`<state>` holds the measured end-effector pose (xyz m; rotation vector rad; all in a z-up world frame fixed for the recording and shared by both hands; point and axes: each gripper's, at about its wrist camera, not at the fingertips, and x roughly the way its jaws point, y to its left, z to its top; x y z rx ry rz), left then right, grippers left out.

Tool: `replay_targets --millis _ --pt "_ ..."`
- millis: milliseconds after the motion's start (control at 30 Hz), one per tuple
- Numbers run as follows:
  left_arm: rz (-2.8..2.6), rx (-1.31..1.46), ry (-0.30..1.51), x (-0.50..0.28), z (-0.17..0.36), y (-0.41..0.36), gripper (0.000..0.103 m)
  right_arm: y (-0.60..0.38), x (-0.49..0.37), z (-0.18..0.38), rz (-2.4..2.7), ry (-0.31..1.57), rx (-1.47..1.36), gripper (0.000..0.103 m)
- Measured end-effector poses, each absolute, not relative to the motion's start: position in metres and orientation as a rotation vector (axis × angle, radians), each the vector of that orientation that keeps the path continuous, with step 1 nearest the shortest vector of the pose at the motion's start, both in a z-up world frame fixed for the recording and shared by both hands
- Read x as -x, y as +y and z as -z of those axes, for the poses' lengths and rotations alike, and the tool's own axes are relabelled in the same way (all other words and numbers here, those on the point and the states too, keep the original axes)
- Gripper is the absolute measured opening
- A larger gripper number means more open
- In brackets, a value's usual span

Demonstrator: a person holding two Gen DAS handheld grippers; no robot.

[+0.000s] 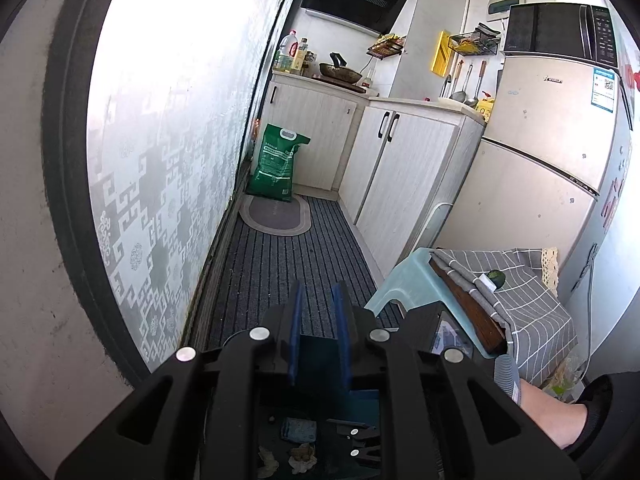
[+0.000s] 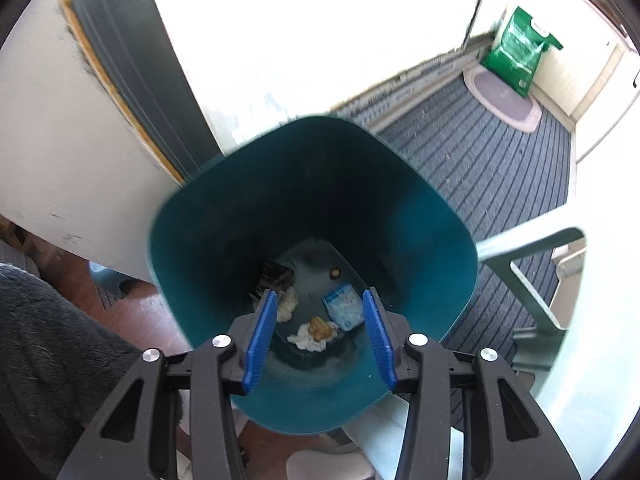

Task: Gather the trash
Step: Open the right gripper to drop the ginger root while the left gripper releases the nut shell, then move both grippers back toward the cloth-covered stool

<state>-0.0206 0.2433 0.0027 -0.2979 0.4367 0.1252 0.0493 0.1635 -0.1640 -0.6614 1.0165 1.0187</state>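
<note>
Left wrist view: the left gripper sits low at centre, its blue pads narrowly apart, clamped on the teal wall of the bin. Scraps of trash show in the bin at the bottom edge. A striped mat runs up to a green bag; a fridge fills the right side

Right wrist view: the right gripper points down into the bin at centre, jaws partly open and holding nothing. Below, on the bin floor, lie white tissue, a blue packet and a dark wrapper
</note>
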Motion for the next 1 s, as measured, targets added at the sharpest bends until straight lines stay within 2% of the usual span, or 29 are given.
replay_targets --millis 67,133,533,1000 --pt "-0.123 0.297 0.423 0.021 -0.006 0.241 0.019 0.159 -0.046 0.151 -1.035 0.989 0.637 0.038" --pt "-0.124 0.298 0.41 0.022 -0.009 0.239 0.021 0.154 -0.042 0.137 -1.037 0.944 0.624 0.036" --pt "-0.124 0.284 0.388 0.011 -0.02 0.227 0.021 0.103 -0.052 0.049 -1.007 0.724 0.492 0.036" --pt "-0.053 0.201 0.445 -0.028 -0.018 0.177 0.03 0.042 -0.089 0.019 -0.911 0.661 0.418 0.036"
